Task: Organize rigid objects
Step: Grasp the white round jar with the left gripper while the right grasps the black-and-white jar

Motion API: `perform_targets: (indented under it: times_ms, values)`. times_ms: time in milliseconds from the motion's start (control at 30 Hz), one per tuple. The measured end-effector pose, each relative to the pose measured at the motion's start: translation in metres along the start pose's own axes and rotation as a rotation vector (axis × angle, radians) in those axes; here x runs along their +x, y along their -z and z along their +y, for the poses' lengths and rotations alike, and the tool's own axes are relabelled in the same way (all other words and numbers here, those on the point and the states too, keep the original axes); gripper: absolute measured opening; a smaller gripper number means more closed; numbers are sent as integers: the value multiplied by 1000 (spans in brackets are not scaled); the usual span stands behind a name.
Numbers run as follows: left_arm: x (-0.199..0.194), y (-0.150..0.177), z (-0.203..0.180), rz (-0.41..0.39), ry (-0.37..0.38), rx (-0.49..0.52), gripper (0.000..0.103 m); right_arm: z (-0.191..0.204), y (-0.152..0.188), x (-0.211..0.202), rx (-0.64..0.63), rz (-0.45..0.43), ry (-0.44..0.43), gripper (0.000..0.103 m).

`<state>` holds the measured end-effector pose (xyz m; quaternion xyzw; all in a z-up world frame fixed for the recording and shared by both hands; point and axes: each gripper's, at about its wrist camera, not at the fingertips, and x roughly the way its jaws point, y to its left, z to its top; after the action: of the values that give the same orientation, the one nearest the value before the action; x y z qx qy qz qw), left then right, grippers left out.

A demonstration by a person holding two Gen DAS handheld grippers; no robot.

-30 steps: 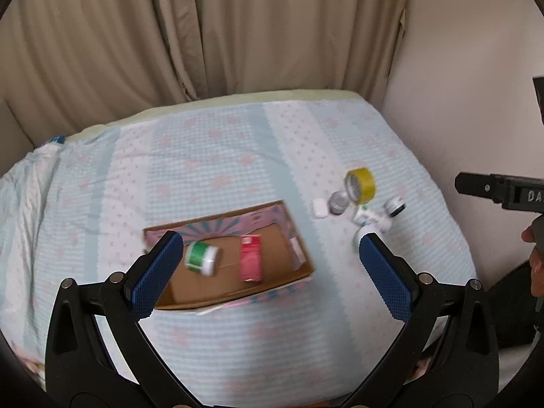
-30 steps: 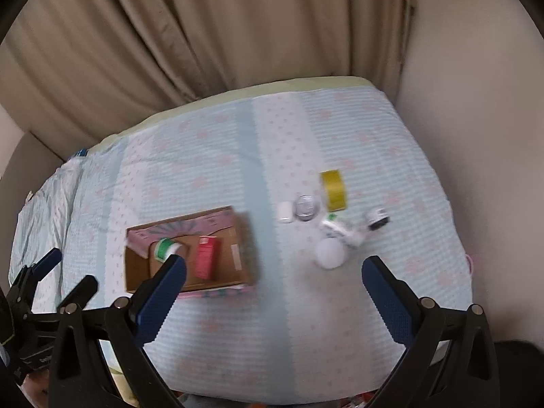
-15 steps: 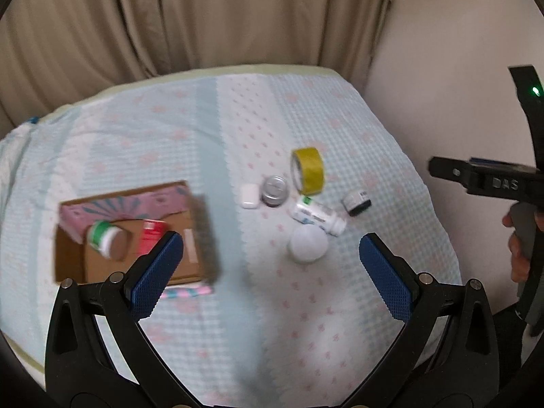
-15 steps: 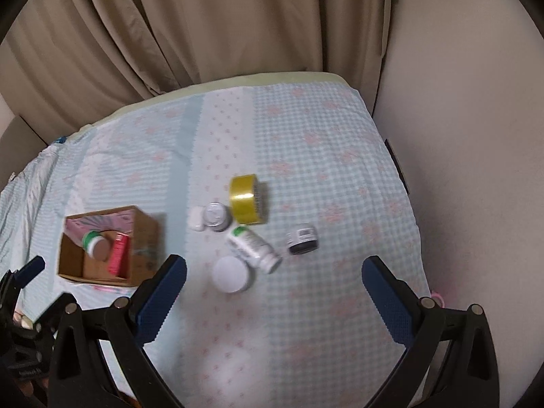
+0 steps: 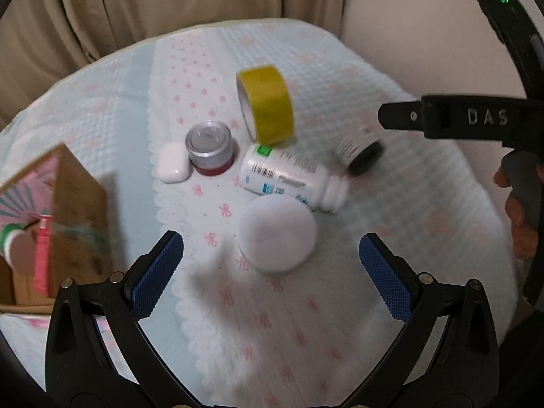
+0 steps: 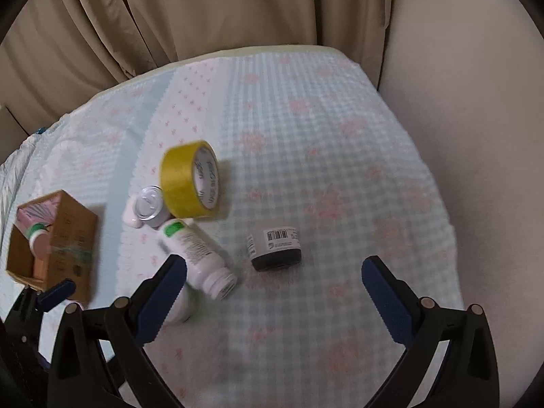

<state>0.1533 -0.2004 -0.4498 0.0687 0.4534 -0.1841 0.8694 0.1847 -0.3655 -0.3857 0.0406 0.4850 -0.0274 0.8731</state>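
Observation:
Loose items lie on the checked bedspread: a white round jar, a white pill bottle on its side, a yellow tape roll, a silver-lidded red jar, a small white case and a black-capped jar. My left gripper is open, just above and short of the white round jar. My right gripper is open, above the black-capped jar. The pill bottle and tape roll lie to its left.
A cardboard box at the left holds a green-capped bottle and a red packet; it also shows in the right wrist view. Curtains hang behind the bed. A wall borders the bed's right edge.
Both grippers have moved right and down toward the loose items, which now look much larger. The box has slid to the left edge of both views. Both grippers stayed open.

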Motion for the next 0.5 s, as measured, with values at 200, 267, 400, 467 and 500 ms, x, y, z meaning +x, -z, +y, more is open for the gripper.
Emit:
perform_targets:
  times_ms: [200,267,400,467,500]
  values:
    - [46,14,-8,-15,-5,59,103,1,9,48,-15,-24,-2,98]
    - [58,17,-10,-14,-5,77,98,1,12,61,-21,-29,-6,98]
    - [83,22,-11,3,10,88,80,2,18,86,-56,-62,-25,90]
    - [86,23,-9,-23,15,87,80,3,20,96,-87,-78,-34,82]
    - [86,22,-9,-30,16,87,77,3,20,99,-101,-83,-34,82]
